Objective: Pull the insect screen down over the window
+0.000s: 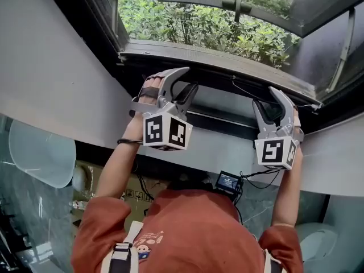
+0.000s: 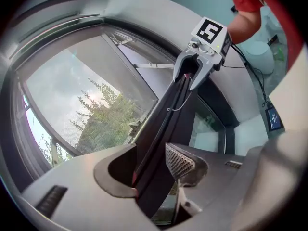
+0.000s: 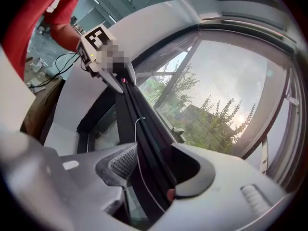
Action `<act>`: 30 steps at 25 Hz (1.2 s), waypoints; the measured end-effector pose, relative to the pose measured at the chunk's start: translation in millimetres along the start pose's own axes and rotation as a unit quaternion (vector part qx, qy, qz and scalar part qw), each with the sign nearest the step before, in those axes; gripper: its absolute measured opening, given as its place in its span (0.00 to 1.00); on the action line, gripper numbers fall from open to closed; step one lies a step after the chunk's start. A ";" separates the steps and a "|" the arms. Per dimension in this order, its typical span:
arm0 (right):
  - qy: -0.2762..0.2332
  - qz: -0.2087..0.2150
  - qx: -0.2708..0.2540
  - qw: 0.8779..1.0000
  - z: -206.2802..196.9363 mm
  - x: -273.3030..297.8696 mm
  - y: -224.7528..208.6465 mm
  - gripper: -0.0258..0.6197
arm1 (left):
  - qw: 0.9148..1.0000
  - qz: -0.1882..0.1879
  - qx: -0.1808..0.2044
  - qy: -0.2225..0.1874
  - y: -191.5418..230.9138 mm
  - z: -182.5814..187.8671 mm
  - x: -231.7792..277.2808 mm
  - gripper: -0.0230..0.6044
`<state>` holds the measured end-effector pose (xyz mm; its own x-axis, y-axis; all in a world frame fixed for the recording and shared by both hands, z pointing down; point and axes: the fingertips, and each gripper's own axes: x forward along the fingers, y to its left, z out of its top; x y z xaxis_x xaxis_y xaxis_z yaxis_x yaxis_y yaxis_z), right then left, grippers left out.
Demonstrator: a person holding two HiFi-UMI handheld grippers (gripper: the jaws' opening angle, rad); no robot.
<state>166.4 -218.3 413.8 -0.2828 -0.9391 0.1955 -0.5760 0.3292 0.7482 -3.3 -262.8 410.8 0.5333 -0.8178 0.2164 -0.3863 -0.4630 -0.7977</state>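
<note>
The insect screen's black pull bar (image 1: 222,78) runs across the window opening, with a thin white cord (image 1: 244,90) hanging from it. My left gripper (image 1: 187,81) is shut on the bar's left part, and my right gripper (image 1: 266,98) is shut on its right part. In the left gripper view the bar (image 2: 168,114) passes between my jaws (image 2: 154,174) and reaches the right gripper (image 2: 187,83). Grey mesh (image 2: 82,95) stretches beside it. The right gripper view mirrors this: the bar (image 3: 144,124) lies in my jaws (image 3: 151,177), with mesh (image 3: 226,81) covering the pane.
Green shrubs (image 1: 199,24) show outside through the opened sash (image 1: 239,4). A grey wall (image 1: 45,78) flanks the window. Below are a white basin (image 1: 40,152), a cardboard box (image 1: 108,186) and a small screen device (image 1: 228,181) with cables.
</note>
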 end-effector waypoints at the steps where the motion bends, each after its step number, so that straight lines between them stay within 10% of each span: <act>1: -0.004 -0.004 0.009 1.000 0.7 -2.9 -1.7 0.39 | 1.000 0.006 -0.019 -0.006 1.3 0.4 -2.3 0.33; 11: -0.048 -0.032 0.113 0.992 10.3 -28.6 -7.9 0.39 | 0.988 0.050 -0.147 -0.029 -6.6 -6.8 -23.8 0.33; 19: -0.064 -0.081 0.218 0.971 -6.9 -54.2 -2.3 0.39 | 0.952 0.098 -0.282 -0.065 -9.6 -6.6 -43.0 0.33; 30: -0.095 -0.134 0.305 0.938 -11.3 -74.8 35.1 0.39 | 0.923 0.115 -0.361 -0.066 -34.7 -12.3 -62.7 0.33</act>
<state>175.9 -137.6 432.7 -0.1639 -0.9807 -0.1070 -0.9611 0.1343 0.2414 -32.7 -199.6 431.8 0.4427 -0.8964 -0.0203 -0.8763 -0.4278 -0.2214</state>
